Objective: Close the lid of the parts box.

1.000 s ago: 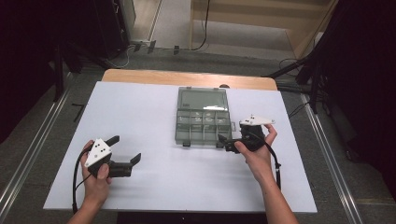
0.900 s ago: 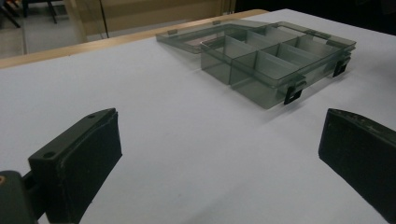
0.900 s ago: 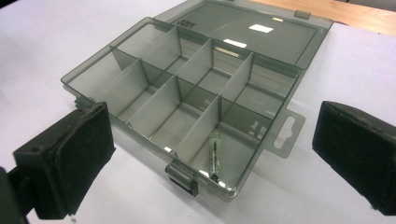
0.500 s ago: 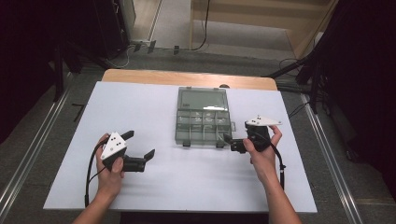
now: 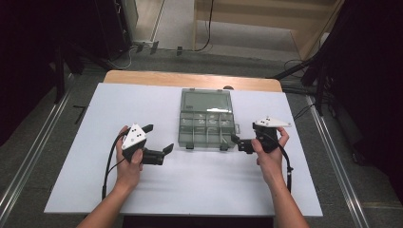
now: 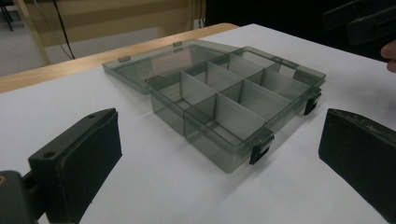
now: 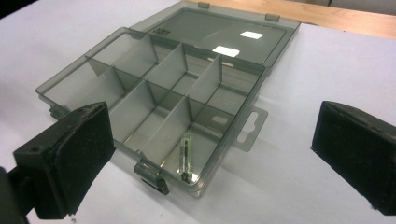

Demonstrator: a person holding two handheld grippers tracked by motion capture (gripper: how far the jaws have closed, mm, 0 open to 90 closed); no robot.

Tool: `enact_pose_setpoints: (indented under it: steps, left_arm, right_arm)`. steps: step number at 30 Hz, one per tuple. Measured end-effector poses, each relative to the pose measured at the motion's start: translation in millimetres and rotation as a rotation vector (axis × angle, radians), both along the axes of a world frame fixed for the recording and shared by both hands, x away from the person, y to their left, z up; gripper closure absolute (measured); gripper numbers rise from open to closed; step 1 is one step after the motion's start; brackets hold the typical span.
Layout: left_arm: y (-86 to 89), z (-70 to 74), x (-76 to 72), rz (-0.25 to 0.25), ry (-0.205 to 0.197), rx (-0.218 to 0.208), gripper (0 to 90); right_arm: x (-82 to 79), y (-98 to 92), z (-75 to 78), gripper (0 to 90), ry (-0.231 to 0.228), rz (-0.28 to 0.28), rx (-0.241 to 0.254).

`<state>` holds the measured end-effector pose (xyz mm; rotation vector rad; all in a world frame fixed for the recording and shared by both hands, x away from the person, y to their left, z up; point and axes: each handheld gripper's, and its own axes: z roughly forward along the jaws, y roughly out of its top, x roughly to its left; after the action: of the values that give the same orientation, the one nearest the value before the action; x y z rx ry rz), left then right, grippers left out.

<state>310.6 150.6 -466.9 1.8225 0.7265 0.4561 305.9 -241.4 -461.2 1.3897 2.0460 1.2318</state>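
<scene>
A grey see-through organizer box lies mid-table with its lid folded flat on the far side. Dividers split it into several compartments. One near corner compartment holds a small greenish glass tube; the other compartments look empty. My left gripper is open just left of the box's front corner, and its jaws frame the box in the left gripper view. My right gripper is open at the box's front right corner, with nothing between its pads.
The box sits on a white sheet over a wooden table. Two dark latches hang from the box's front wall. Metal rails and cables run along the floor beside the table.
My left gripper has moved right and forward, closer to the box. My right gripper has drifted slightly right. Both stay open.
</scene>
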Motion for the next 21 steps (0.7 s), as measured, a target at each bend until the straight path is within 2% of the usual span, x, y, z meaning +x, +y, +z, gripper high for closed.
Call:
enact_pose_setpoints:
  steps: [6, 21]
  left_arm:
    - [-11.6, 0.1, 17.5, 0.009, 0.024, -0.034, 0.0]
    - [-32.0, -2.4, 50.9, 0.023, 0.058, -0.061, 0.0]
  right_arm:
    - [5.3, -3.2, -2.5, 0.0, 0.001, -0.003, 0.012]
    - [23.9, -3.5, -0.2, 0.0, -0.010, -0.012, 0.025]
